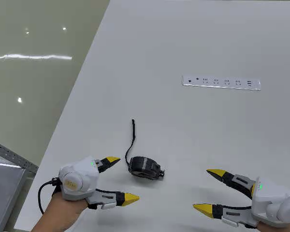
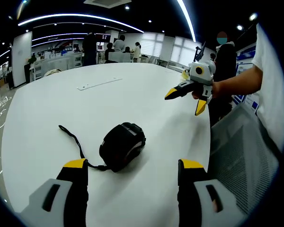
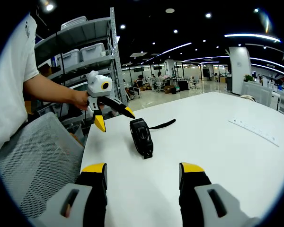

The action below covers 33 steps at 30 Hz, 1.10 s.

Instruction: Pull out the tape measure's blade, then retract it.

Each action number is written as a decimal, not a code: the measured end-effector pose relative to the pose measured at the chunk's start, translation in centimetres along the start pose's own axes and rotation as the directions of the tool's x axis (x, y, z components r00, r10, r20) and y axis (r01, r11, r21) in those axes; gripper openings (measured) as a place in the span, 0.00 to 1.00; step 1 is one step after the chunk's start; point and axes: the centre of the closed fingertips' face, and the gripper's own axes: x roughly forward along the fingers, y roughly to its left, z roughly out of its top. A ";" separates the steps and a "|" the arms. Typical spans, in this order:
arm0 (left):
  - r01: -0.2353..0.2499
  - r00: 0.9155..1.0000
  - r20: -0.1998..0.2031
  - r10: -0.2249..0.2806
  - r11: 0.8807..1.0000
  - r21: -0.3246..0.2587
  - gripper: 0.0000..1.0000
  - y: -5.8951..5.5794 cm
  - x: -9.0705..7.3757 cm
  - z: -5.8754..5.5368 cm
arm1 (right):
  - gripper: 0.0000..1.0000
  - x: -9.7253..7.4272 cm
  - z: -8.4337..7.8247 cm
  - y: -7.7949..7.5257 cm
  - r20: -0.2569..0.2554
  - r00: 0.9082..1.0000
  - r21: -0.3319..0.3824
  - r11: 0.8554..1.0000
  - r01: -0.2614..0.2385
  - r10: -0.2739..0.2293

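A black tape measure (image 1: 145,167) lies between the left gripper (image 1: 126,178) and right gripper (image 1: 203,189), both spread wide and empty. Beyond it, the power strip's (image 1: 221,82) markings are too small to read.

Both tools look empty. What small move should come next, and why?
Probably ease the left gripper forward to close on the tape measure: its fingers stand open right beside it, and nothing is held or pulled out yet.
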 end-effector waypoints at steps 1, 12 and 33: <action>0.002 1.000 -0.001 -0.002 1.000 -0.001 0.76 0.1 0.1 -0.1 | 0.62 0.1 0.0 -0.1 0.000 1.000 0.001 1.000 -0.001 0.001; 0.025 0.999 -0.029 -0.024 0.999 0.023 0.78 0.6 0.7 -0.7 | 0.62 0.9 -0.2 -0.3 -0.005 1.000 0.008 1.000 -0.021 0.021; 0.068 0.996 -0.068 -0.063 0.995 0.075 0.75 1.7 1.8 -1.2 | 0.61 3.0 -0.1 -0.9 -0.003 0.998 0.008 0.998 -0.065 0.065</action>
